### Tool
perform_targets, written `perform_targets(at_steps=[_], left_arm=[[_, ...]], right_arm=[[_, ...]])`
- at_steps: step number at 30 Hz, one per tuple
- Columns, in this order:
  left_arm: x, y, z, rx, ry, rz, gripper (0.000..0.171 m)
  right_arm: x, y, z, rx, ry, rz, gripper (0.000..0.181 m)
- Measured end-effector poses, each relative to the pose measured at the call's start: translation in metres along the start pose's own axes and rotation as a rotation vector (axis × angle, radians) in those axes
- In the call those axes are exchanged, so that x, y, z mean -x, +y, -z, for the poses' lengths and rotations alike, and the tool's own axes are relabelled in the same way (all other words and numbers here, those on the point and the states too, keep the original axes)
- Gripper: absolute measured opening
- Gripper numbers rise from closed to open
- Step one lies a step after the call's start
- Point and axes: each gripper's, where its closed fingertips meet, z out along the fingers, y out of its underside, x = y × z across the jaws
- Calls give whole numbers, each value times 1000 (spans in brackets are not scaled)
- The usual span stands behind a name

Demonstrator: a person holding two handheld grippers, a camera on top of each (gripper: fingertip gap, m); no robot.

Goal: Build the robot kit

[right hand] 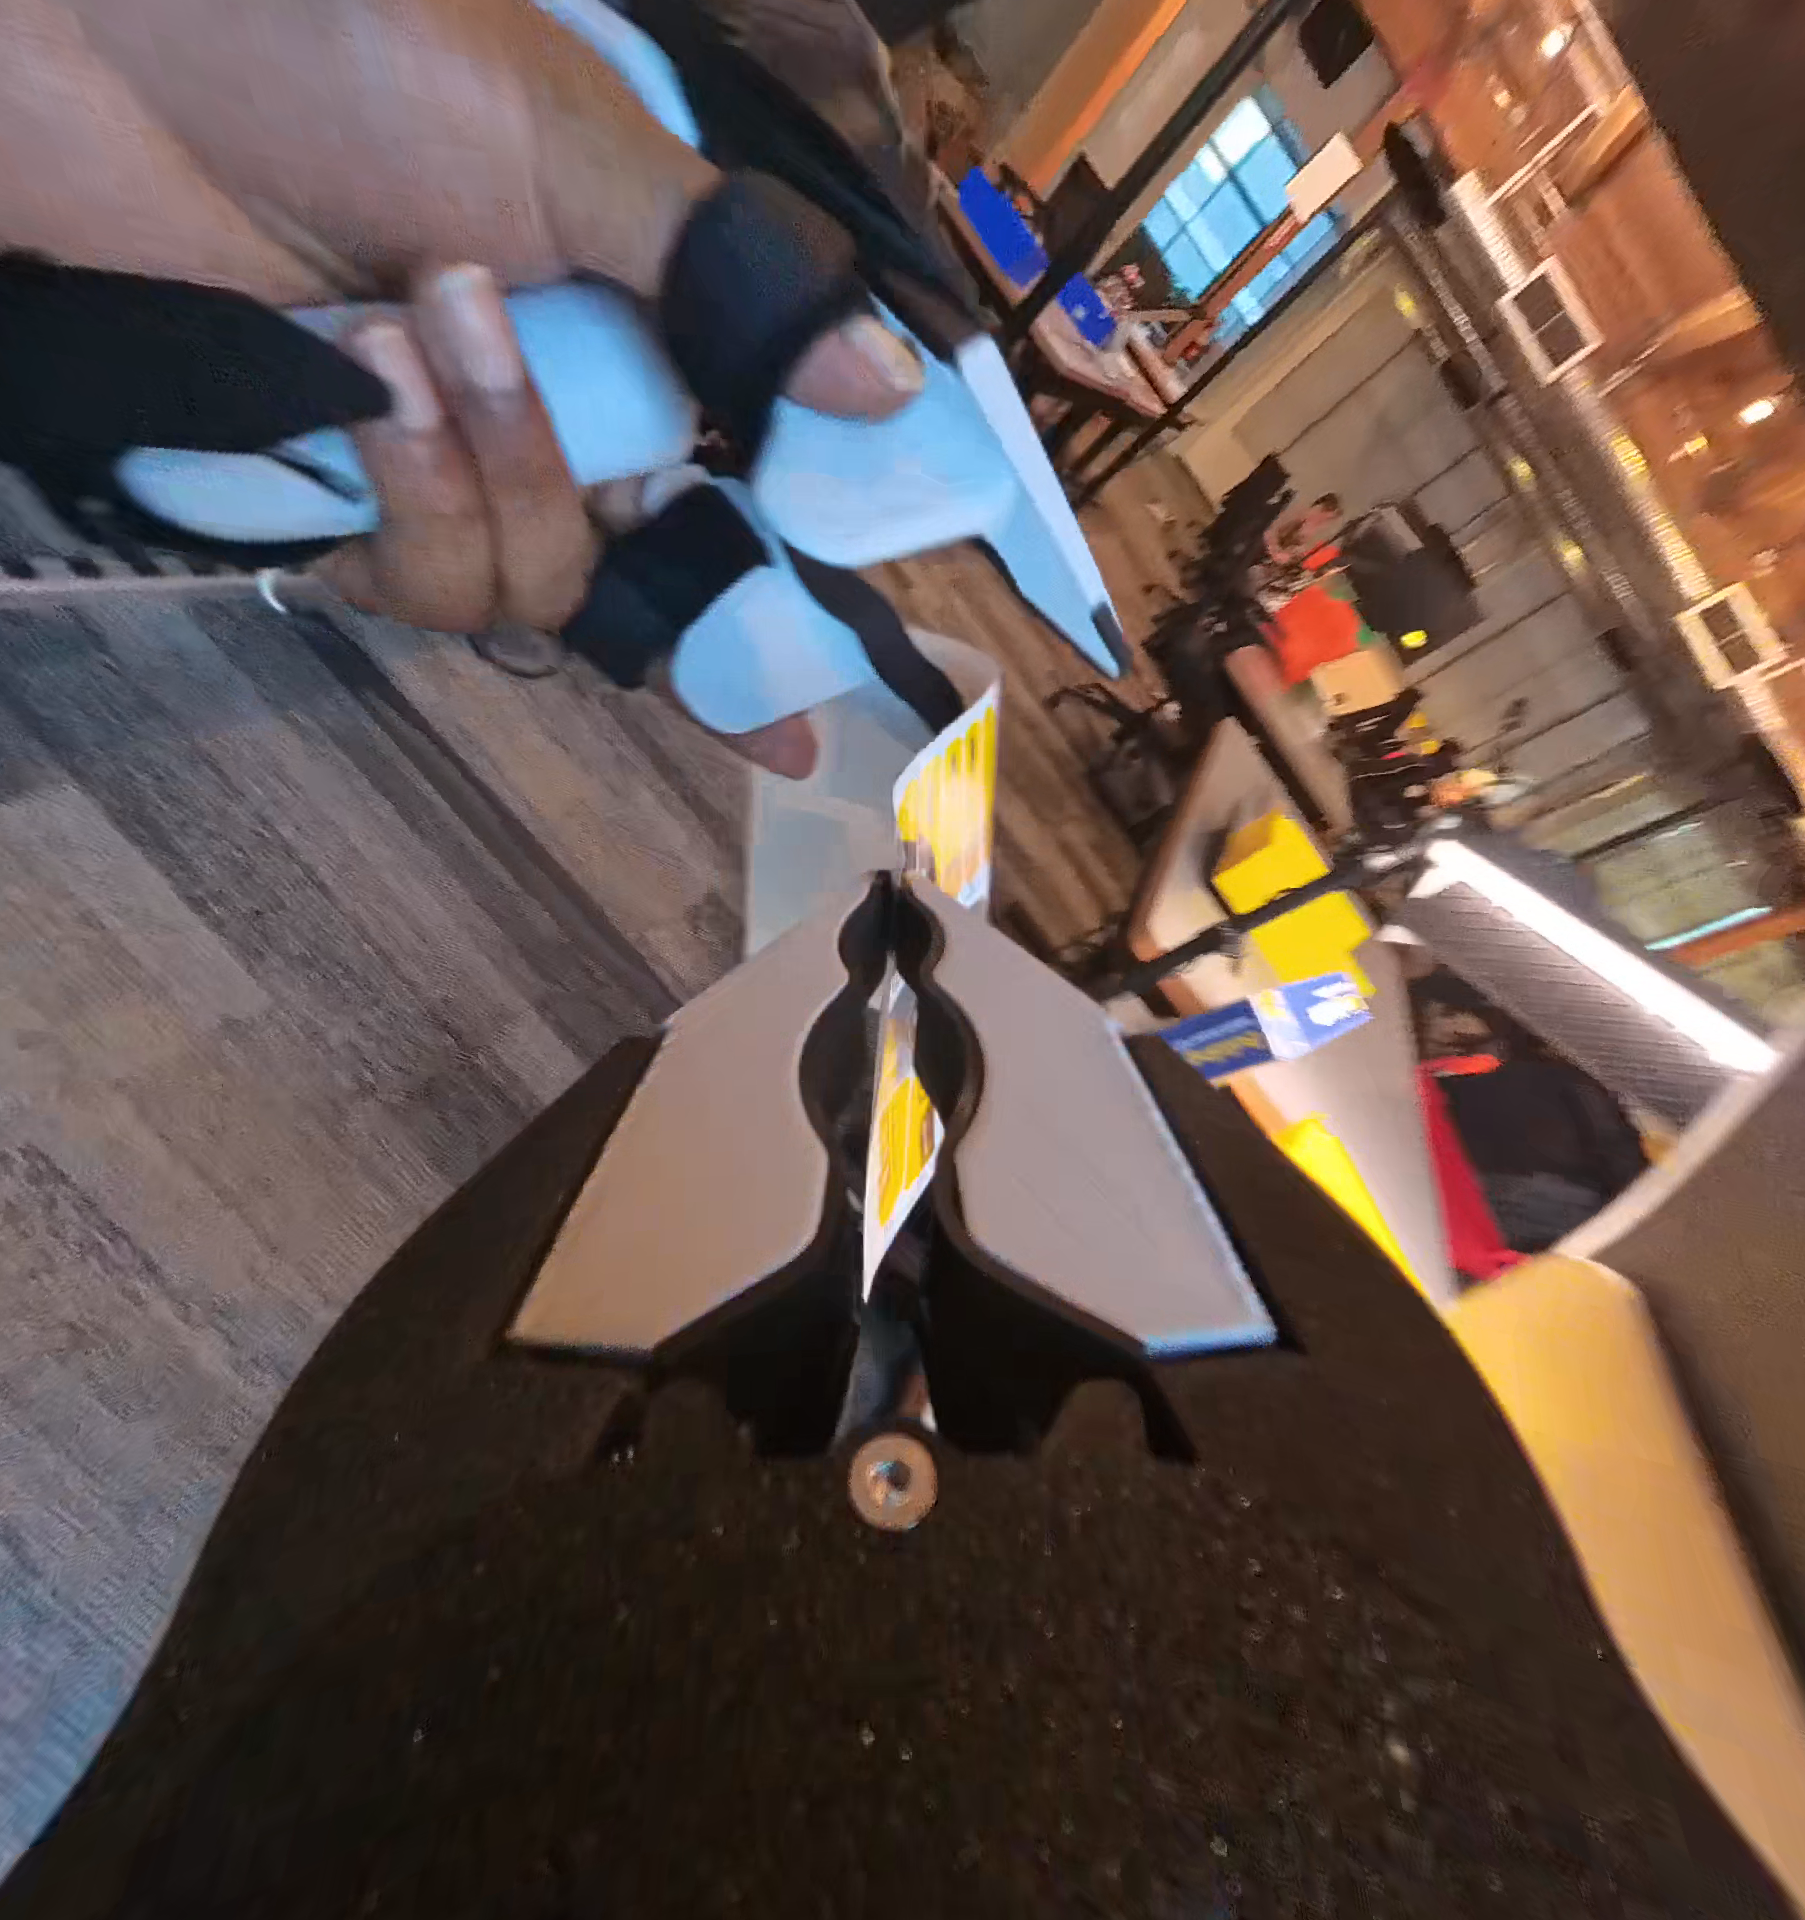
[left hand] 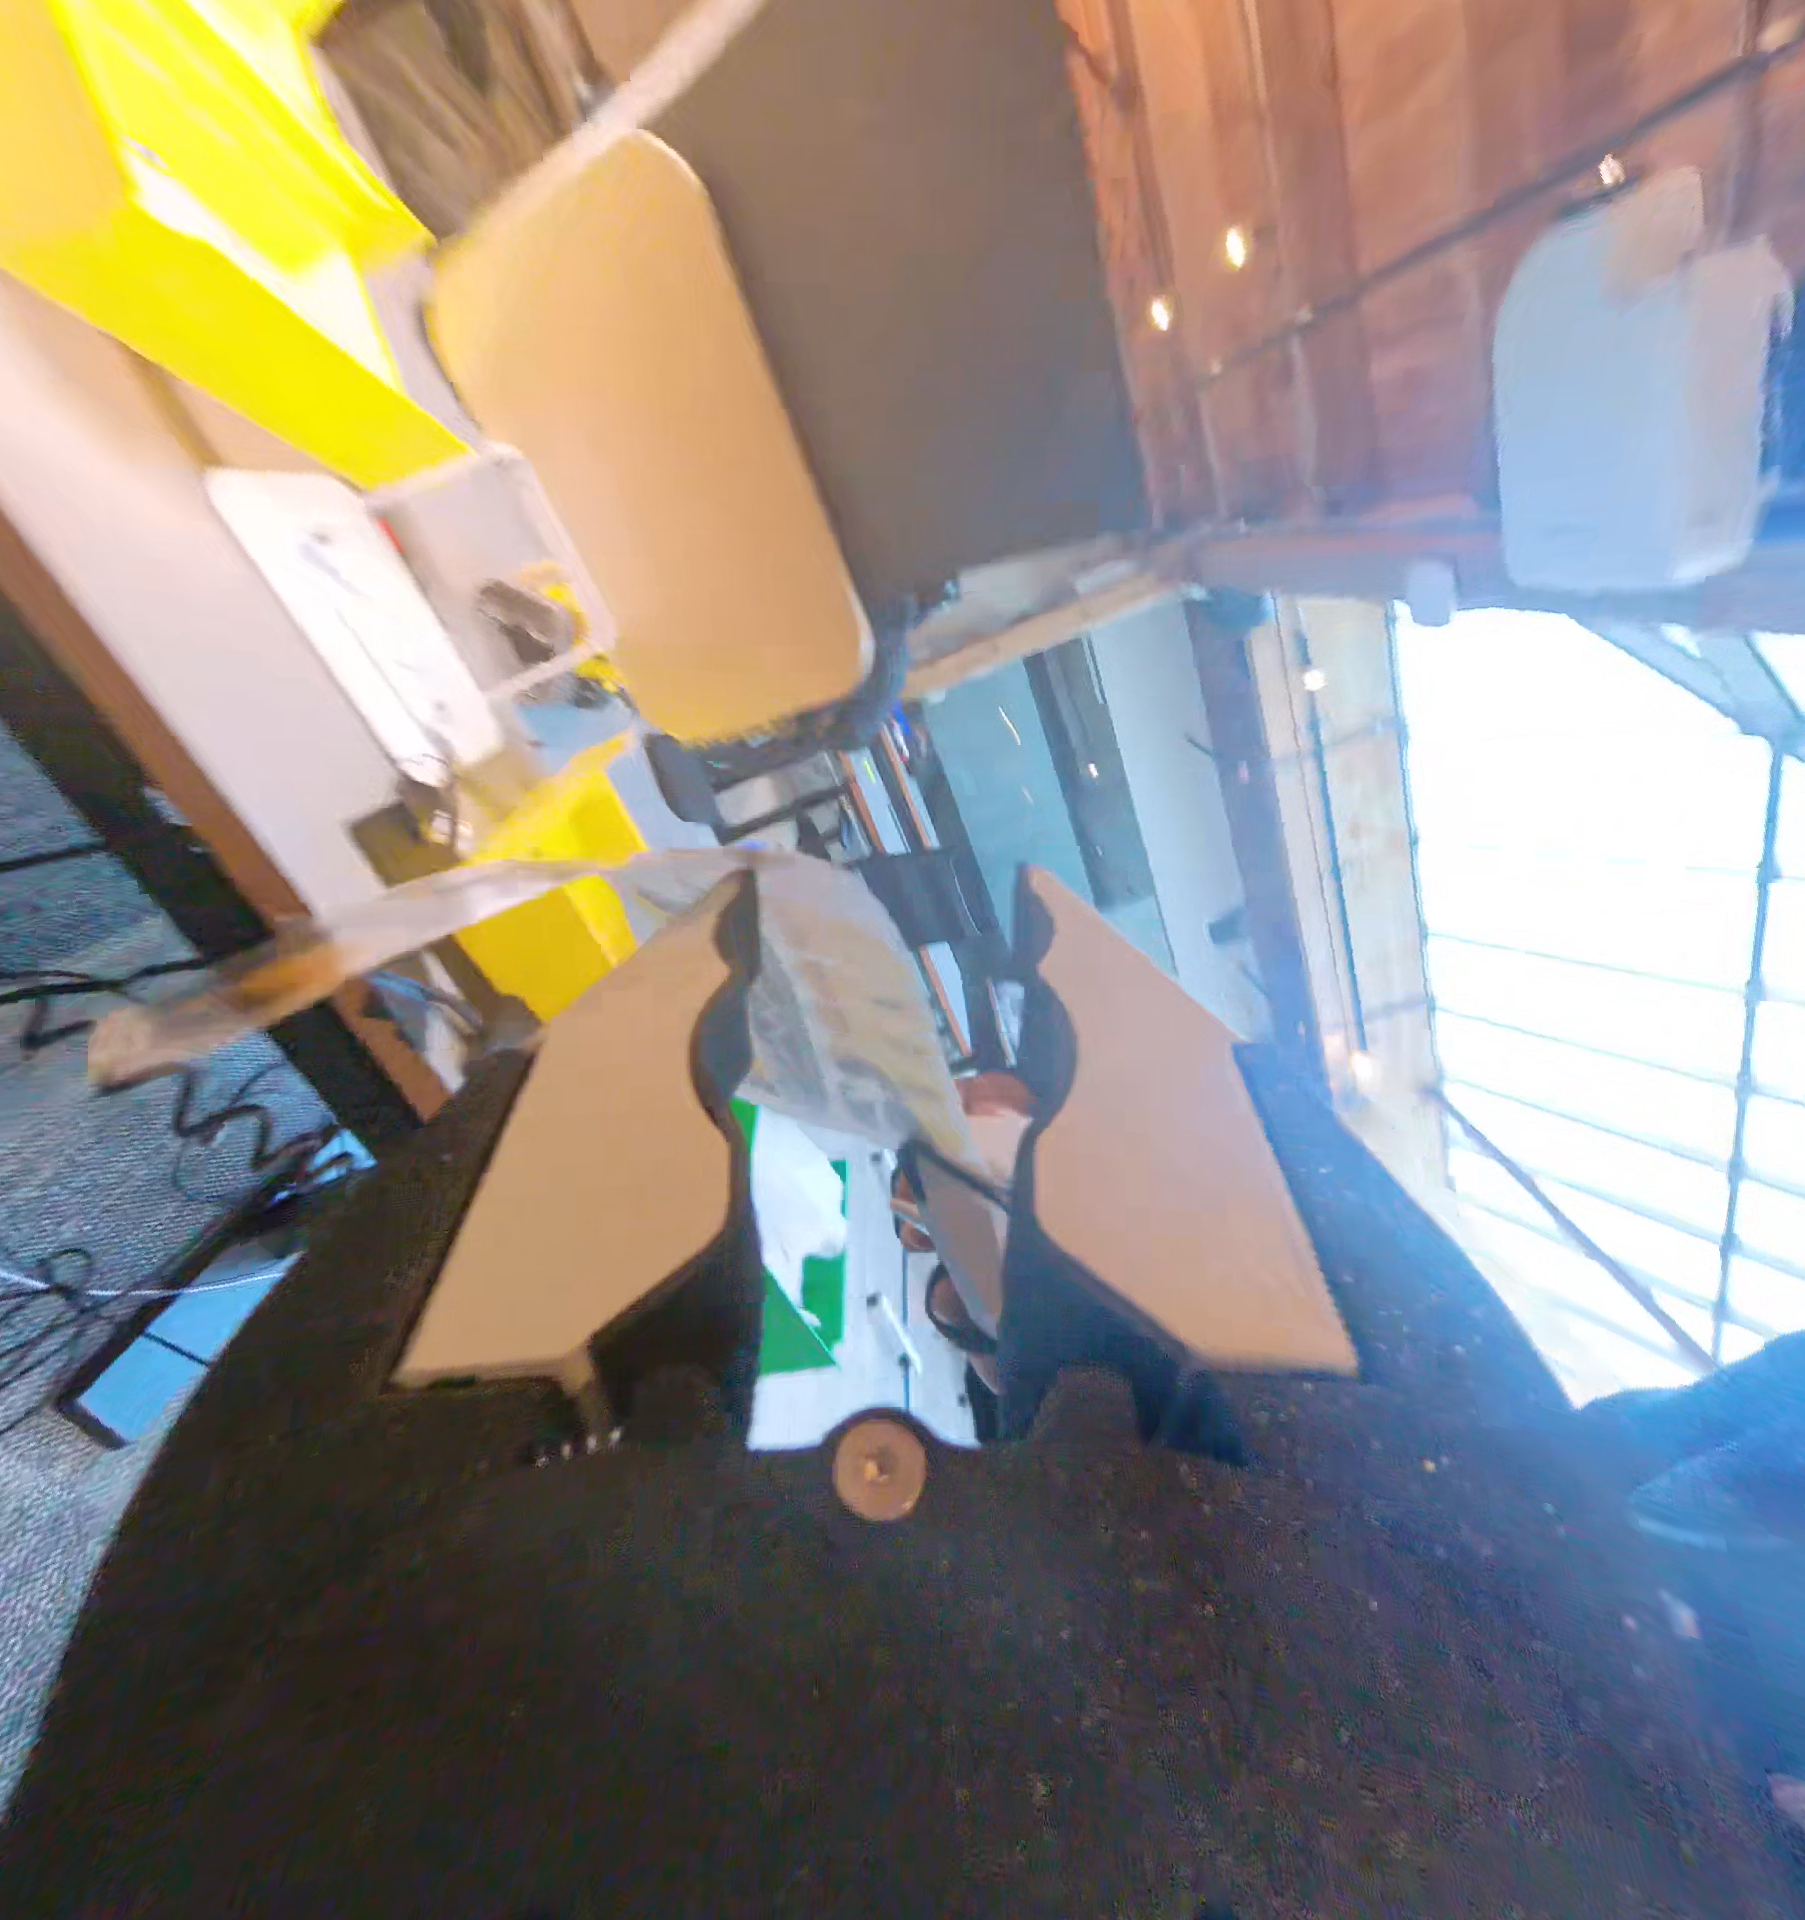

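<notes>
A clear plastic packet with yellow print (right hand: 948, 800) is pinched between the jaws of my right gripper (right hand: 893, 883), which is shut on it. The packet's upper end sticks out past the fingertips toward my left gripper (right hand: 919, 644), held by a hand (right hand: 462, 488) above it with its jaws apart. In the left wrist view the same packet (left hand: 846, 1008) hangs in the gap of my open left gripper (left hand: 882, 883). It lies close to the left fingertip (left hand: 716, 935). Its clear end (left hand: 254, 966) trails off to the left. The view is blurred.
Yellow bins (left hand: 181, 229) and a white box (left hand: 358, 613) sit on a table (left hand: 67, 499) at left, above carpet with black cables (left hand: 67, 1195). A tan board (left hand: 649, 436) and a bright window (left hand: 1604, 935) are ahead. Desks, yellow boxes (right hand: 1293, 894) and people (right hand: 1500, 1122) fill the background.
</notes>
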Motion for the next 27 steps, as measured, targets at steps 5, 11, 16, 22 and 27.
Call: perform_targets(at_steps=[5,11,16,22,27], left_arm=[[-82,101,-57,195,129,-99,1],[-174,281,-158,438,312,-216,0],[-252,433,-249,572,478,-247,0],[-316,560,-335,744,623,-407,0],[-321,629,-428,848,702,-496,0]], right_arm=[[-8,-7,139,101,143,97,0],[-16,44,347,248,357,-13,6],[1,102,544,282,479,-465,60],[-29,162,734,257,722,-871,78],[-83,245,842,216,821,-998,75]])
